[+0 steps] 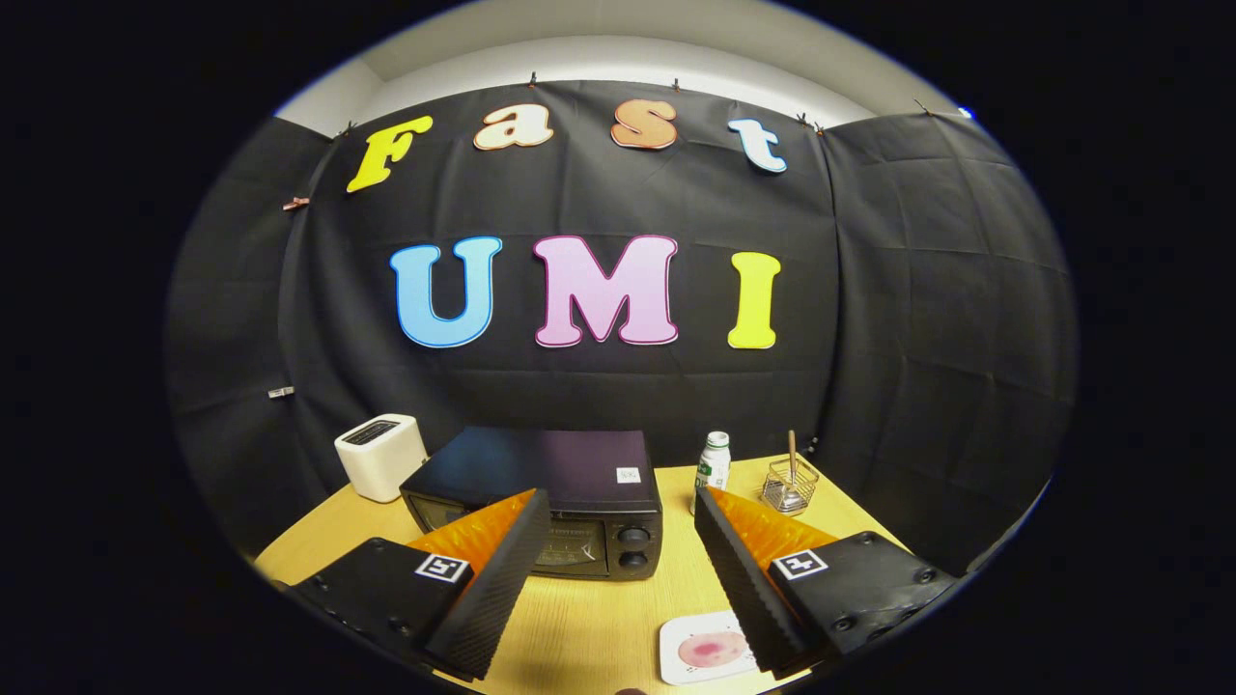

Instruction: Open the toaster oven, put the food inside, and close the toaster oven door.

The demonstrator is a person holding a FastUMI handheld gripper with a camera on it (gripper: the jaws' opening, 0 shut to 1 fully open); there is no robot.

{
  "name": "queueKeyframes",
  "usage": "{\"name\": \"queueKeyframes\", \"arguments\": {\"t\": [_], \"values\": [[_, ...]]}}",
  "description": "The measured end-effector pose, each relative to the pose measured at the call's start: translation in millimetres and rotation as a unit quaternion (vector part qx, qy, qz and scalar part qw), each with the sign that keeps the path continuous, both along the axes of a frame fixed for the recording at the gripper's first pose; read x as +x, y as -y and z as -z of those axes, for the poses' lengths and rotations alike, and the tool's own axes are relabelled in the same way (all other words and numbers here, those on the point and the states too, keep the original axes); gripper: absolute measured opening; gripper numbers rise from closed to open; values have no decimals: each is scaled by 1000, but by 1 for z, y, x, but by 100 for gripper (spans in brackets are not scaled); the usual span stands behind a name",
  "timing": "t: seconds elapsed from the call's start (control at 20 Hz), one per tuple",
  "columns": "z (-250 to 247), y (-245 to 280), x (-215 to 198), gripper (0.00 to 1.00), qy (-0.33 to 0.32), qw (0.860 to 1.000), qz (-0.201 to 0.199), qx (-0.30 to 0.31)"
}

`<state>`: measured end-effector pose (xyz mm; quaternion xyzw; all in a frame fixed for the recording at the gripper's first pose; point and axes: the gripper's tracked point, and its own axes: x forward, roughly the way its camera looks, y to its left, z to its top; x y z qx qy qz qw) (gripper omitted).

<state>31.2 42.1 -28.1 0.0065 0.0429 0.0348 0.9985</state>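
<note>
A: Textured pads face each other across a wide gap; the gripper (pixel 618 526) has its fingers spread and pinches nothing. What sits closest?

B: Just ahead of the right finger, a small white plate (pixel 681 666) lies on the wooden table (pixel 599 618), with a pale pink round of food (pixel 712 649) on it, partly hidden behind that finger.

A: How would it handle?

B: By its look, thin, soft and light, perhaps slick, so it may tear or slide. A gentle pinch across an edge seems safest. It is round and lies flat, so it shows no long axis.

A: And the oven?

B: The black toaster oven (pixel 541 483) stands beyond the fingers, its glass door shut, front turned toward the gripper and slightly to the right. Its long axis runs left to right. The two knobs (pixel 633 545) sit at the right of the front. The door's handle is hidden, likely along the top edge. It looks stiff and heavy enough to stay put.

A: Anything else?

B: A white toaster (pixel 381 456) left of it; a bottle (pixel 714 463) and a wire holder (pixel 788 486) to its right.
</note>
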Motion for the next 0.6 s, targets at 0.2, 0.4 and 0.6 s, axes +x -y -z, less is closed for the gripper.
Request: {"name": "queueKeyframes", "arguments": {"t": [0.2, 0.4, 0.6], "values": [[0, -15, 12, 98, 0, 1000, -7, 1], [11, -36, 30, 98, -22, 1000, -17, 14], [26, -65, 52, 98, -47, 998, -31, 36]]}}
